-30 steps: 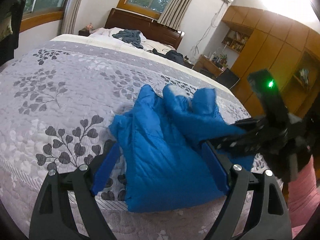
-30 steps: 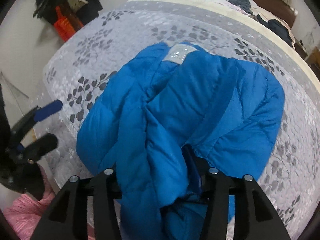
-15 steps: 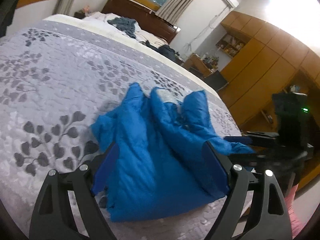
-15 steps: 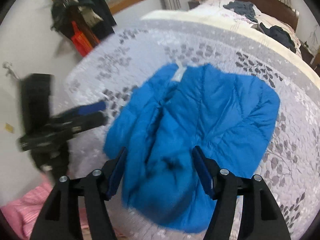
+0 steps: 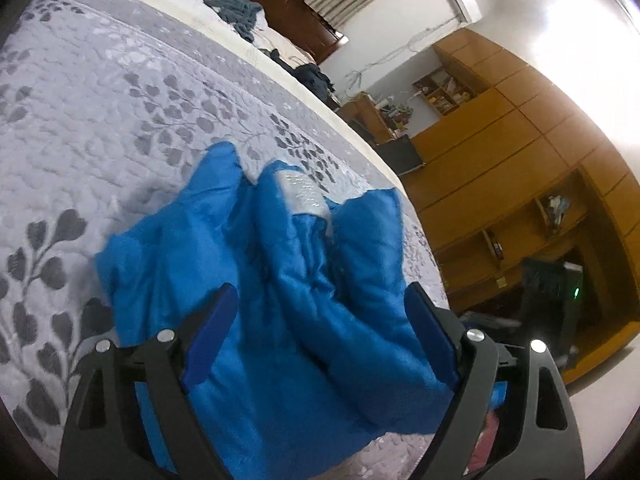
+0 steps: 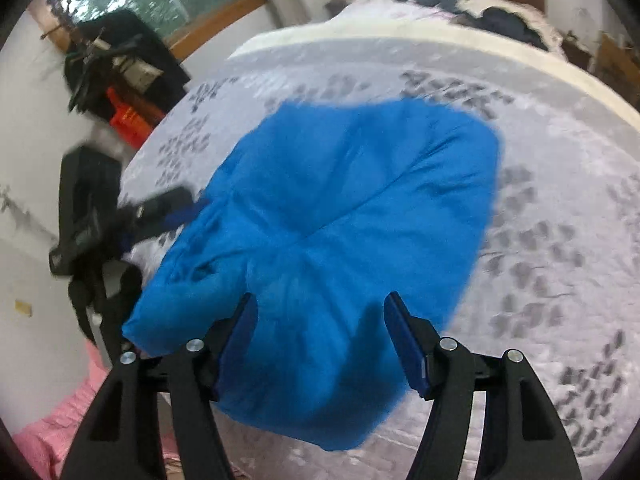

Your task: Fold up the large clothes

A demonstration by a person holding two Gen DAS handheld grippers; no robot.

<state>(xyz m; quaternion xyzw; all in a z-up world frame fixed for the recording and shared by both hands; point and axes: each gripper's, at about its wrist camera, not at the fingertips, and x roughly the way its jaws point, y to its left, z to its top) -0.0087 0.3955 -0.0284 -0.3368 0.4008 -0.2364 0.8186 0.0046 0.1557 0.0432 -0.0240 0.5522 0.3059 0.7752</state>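
Note:
A blue puffy jacket (image 5: 280,280) lies bunched and folded over on the grey leaf-print quilt (image 5: 100,120), near the bed's front edge. Its pale collar label (image 5: 304,196) faces up. My left gripper (image 5: 320,320) is open just above the jacket's near hem, its blue pads either side of the fabric without pinching it. In the right wrist view the jacket (image 6: 340,208) is a rounded mound. My right gripper (image 6: 322,328) is open over its near edge, holding nothing. The left gripper (image 6: 176,208) shows at the jacket's left side. The right gripper's black body (image 5: 560,296) shows at the far right.
Dark clothes (image 5: 236,8) lie at the head of the bed by the wooden headboard (image 5: 280,4). Wooden wardrobes and shelves (image 5: 520,140) stand to the right. A rack of dark clothes with an orange item (image 6: 128,120) is left of the bed. Pink cloth (image 6: 52,440) lies below.
My right gripper has let go of the jacket fold it held one second ago, opened and drawn back. The jacket now lies as a flatter mound. The left gripper stayed open and shifted nearer.

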